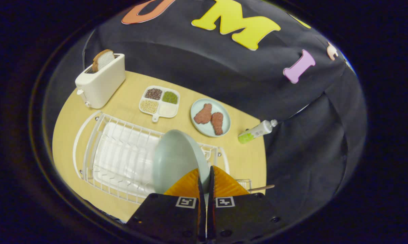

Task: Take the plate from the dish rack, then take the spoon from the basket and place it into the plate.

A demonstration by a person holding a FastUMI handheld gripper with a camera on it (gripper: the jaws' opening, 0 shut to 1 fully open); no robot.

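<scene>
Pinching pale plate [176,162] rim above dish rack [122,159]: hand-held gripper [205,179]; second plate [210,117] holds two drumsticks [210,118].

Fisheye view from a camera riding on the hand-held gripper [205,176], looking forward along its two fingers and steeply down onto the surface [129,88]; the dish rack [122,159] lies close below, the toaster [100,81] farther off.

Pale green plate [175,159] stands on edge over the white wire dish rack [122,159], rim pinched between the tool's [205,176] orange fingers [224,183]. Beside them, a wooden spoon handle [263,187] pokes from the wire basket [245,184].
</scene>
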